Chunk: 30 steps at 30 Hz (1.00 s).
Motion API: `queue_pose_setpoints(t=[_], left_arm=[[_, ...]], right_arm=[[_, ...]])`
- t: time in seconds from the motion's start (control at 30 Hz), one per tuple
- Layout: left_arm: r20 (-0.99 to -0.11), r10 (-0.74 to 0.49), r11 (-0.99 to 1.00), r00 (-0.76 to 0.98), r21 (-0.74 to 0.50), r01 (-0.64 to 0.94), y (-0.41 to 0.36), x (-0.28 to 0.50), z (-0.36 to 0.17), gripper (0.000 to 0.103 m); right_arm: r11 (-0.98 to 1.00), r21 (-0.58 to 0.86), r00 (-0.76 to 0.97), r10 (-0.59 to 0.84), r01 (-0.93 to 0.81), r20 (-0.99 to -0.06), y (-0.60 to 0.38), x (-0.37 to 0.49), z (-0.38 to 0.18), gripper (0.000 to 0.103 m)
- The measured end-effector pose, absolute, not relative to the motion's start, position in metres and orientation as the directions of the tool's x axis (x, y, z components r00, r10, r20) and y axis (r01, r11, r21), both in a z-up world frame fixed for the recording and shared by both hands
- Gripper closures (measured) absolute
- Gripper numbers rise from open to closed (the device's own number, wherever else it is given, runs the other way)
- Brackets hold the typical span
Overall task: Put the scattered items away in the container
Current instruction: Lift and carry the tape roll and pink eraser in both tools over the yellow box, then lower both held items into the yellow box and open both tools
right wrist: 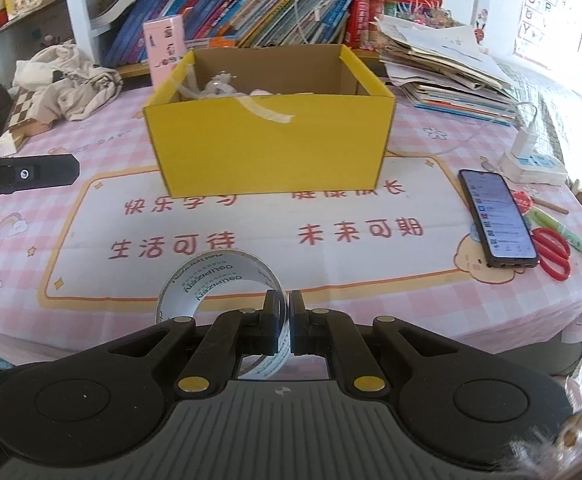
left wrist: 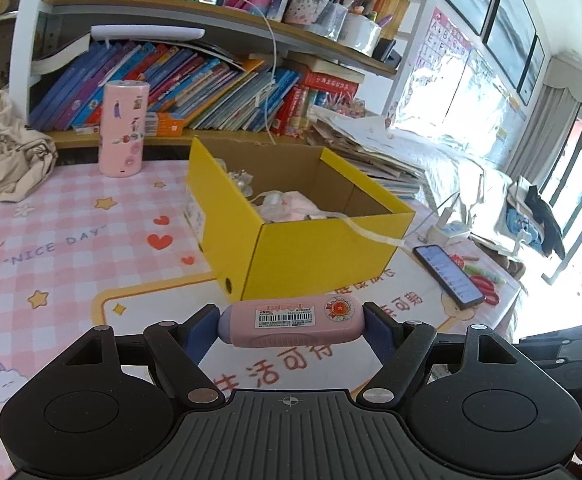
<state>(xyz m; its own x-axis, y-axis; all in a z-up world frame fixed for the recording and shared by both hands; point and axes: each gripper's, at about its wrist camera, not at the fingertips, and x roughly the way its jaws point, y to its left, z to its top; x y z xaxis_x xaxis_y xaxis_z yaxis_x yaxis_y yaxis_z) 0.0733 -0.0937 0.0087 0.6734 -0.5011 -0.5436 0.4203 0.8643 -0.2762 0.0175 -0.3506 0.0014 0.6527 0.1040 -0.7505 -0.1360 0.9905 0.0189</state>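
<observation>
pink desk (right wrist: pixel 431 292): hand-held gripper (right wrist: pixel 285 312) tilted (downward)

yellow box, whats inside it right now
Inside the yellow box: pale pink items, a whitish trinket, and ribbon trailing over its rim. Its walls hide the bottom.

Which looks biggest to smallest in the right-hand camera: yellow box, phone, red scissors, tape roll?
1. yellow box
2 and 3. tape roll and phone: too close to rank, since the roll sits nearest the camera
4. red scissors
</observation>
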Motion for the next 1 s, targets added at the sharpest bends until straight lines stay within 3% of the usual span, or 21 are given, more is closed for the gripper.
queue_pose_setpoints(t=[0.6, 1.0], left_arm=[[-0.497, -0.515, 0.856, 0.699, -0.265, 0.443, -0.133, 0.095, 0.028, 0.025], [-0.466, -0.485, 0.875, 0.740, -0.254, 0.413, -0.160, 0.128, 0.041, 0.025]], right_arm=[[0.990, 0.019, 0.658, 0.109, -0.142, -0.745, -0.384, 0.048, 0.004, 0.098], [0.975, 0.017, 0.736, 0.179, -0.222, -0.653, -0.405, 0.099, 0.043, 0.098]])
